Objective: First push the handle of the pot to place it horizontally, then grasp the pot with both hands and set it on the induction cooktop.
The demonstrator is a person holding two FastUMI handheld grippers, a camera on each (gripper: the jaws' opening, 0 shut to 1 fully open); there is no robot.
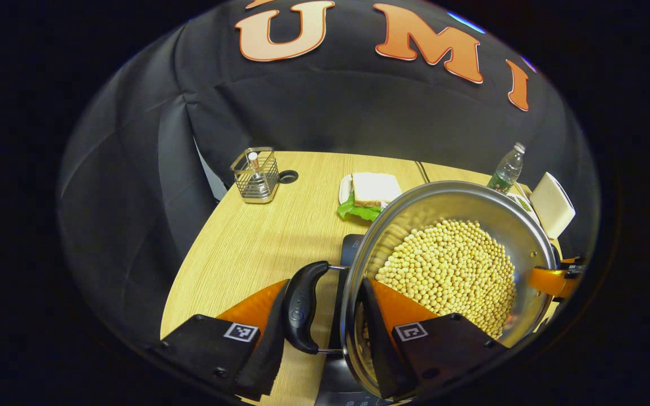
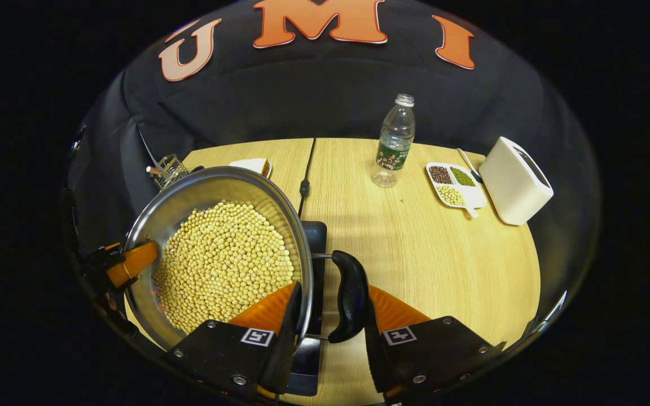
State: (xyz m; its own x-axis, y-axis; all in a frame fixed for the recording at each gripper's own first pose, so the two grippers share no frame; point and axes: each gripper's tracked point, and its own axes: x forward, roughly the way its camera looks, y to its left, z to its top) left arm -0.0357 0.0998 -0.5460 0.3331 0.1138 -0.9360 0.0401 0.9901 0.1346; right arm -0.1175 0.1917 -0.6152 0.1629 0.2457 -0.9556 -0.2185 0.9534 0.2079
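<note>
A steel pot full of soybeans sits over the black induction cooktop; whether it rests on it or hangs just above, I cannot tell. My left gripper is shut across the pot's black left handle and rim, one finger outside the handle, the other inside the wall. My right gripper grips the opposite handle the same way. Each gripper also appears across the pot in the other view, the right gripper and the left gripper.
On the wooden table stand a wire caddy, a sandwich on a plate, a water bottle, a divided dish of beans and a white box. A cable runs back from the cooktop.
</note>
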